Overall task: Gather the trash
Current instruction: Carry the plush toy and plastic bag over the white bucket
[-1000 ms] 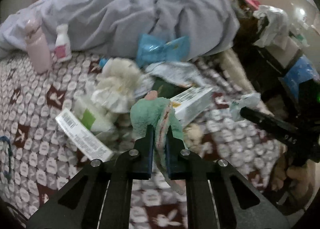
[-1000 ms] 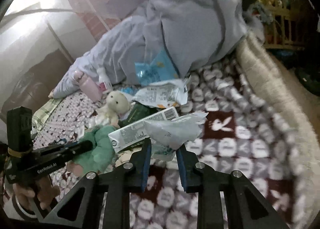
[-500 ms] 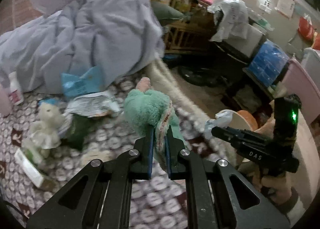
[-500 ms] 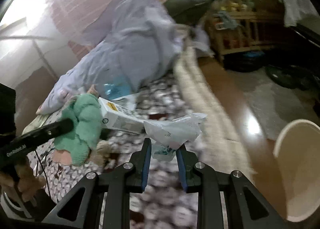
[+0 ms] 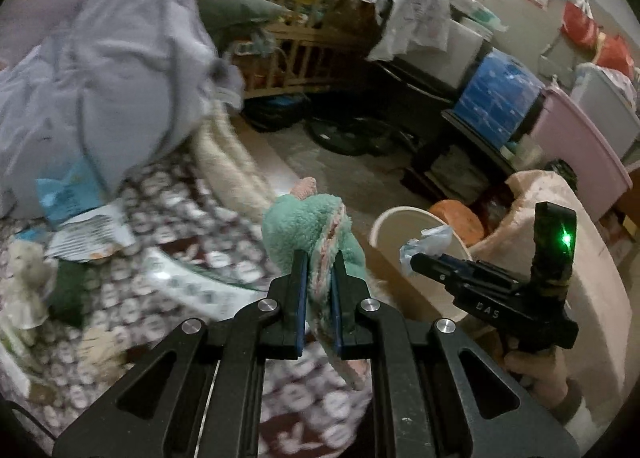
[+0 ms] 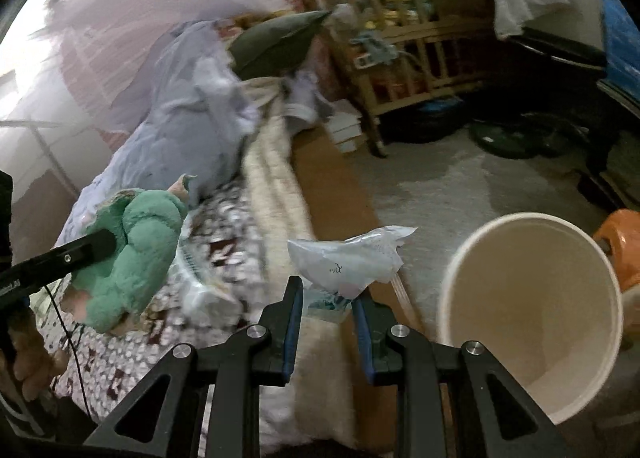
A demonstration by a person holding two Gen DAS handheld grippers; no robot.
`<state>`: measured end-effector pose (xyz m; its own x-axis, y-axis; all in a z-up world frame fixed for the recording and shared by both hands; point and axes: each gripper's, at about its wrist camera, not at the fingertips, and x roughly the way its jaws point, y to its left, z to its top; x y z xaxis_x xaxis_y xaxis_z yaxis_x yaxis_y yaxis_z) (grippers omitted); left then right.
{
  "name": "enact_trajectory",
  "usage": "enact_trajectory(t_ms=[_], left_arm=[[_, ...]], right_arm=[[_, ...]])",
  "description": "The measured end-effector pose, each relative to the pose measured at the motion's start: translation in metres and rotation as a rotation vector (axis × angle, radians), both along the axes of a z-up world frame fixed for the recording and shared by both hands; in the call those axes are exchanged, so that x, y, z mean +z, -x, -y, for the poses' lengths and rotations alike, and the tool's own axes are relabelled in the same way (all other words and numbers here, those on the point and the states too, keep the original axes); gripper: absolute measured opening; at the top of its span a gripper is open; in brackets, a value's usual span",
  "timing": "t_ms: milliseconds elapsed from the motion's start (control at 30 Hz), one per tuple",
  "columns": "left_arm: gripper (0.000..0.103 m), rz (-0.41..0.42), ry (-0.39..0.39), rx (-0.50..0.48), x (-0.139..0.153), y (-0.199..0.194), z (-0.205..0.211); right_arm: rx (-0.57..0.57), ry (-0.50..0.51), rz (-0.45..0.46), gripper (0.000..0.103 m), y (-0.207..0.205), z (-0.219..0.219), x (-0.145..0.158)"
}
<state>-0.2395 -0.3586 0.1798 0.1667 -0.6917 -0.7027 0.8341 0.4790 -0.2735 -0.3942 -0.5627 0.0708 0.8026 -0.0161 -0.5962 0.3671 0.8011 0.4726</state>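
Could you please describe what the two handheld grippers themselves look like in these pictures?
Both grippers, left and right, are black metal frames with cut-out arms, silver bolts and blue-lined fingers. Seen side-on, the right one bears white lettering and a green light.

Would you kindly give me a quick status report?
Left gripper shut on green plush toy. Right gripper shut on crumpled plastic wrapper. White bin open beside the bed, nothing blocking it.
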Motion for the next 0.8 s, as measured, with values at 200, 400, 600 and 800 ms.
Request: enact_trajectory(t_ms=[200, 400, 600, 800], left_arm=[[0.008, -0.006, -0.009, -0.085, -0.004, 0.023, 0.049], [0.008, -0.004, -0.037, -0.166, -0.022, 0.046, 0.102], [0.008, -0.026, -0.026, -0.226, -0.039, 0.057, 0.142], [0.016, -0.093, -0.039, -0.234, -0.053, 0.051, 0.158]], right_arm=[[-0.079, -0.028, -0.033, 0.024, 0.022, 0.033, -0.017], [-0.146, -0.035, -0.097, 0.024, 0.036, 0.060, -0.036], [-0.211, -0.024, -0.205, 0.024, 0.041, 0.084, -0.058], [-0.246, -0.016, -0.243, 0.067, 0.047, 0.093, -0.072]])
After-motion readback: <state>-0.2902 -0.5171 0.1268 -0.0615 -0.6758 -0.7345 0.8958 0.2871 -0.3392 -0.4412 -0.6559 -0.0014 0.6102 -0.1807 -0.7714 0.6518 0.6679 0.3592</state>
